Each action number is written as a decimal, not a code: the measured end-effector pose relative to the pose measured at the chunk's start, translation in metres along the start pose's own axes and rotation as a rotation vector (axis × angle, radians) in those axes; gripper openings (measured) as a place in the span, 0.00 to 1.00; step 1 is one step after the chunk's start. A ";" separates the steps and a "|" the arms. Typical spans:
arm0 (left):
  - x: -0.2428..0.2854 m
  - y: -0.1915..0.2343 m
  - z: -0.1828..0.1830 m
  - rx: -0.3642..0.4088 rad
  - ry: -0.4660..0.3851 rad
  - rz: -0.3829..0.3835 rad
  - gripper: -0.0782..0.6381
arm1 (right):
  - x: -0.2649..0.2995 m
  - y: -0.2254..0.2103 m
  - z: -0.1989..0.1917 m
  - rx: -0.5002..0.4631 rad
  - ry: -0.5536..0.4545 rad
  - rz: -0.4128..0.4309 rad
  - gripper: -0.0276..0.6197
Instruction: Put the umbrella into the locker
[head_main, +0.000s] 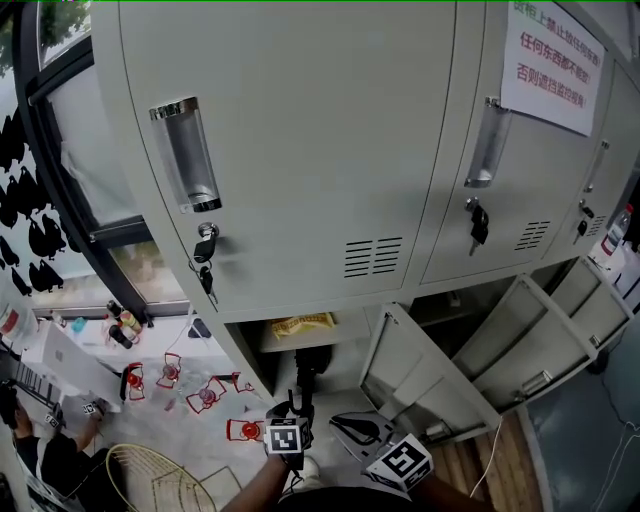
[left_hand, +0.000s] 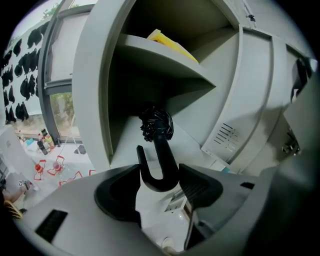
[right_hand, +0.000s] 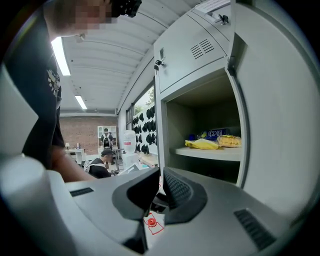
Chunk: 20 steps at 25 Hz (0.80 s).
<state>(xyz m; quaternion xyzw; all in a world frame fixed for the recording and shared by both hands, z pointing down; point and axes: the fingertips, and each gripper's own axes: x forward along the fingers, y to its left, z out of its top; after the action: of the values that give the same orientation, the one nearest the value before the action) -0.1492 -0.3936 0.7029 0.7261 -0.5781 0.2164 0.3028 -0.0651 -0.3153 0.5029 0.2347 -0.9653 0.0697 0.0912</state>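
The black umbrella lies with its bundled canopy inside the open lower locker, below the shelf. Its hooked handle sticks out towards me. My left gripper is shut on that hook, which fills the gap between the two pads. In the head view the umbrella runs from the left gripper into the dark compartment. My right gripper hangs shut with nothing in it beside the locker's opening; in the head view this right gripper sits right of the left one.
A yellow packet lies on the locker's shelf. Two lower doors stand open to the right. Keys hang from the shut upper door. Red stands and a wire basket lie on the floor at left.
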 end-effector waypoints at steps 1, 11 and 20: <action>0.003 0.000 0.003 0.000 0.001 -0.006 0.46 | 0.002 -0.001 0.000 0.002 0.001 -0.003 0.11; 0.033 0.014 0.026 0.034 0.027 -0.009 0.46 | 0.020 -0.008 0.002 0.009 0.012 -0.026 0.11; 0.050 0.017 0.033 0.032 0.046 -0.037 0.46 | 0.021 -0.017 0.004 0.016 0.008 -0.061 0.11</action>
<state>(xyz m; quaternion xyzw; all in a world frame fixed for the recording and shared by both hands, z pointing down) -0.1552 -0.4550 0.7157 0.7363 -0.5538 0.2366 0.3085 -0.0757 -0.3398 0.5051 0.2647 -0.9566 0.0756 0.0953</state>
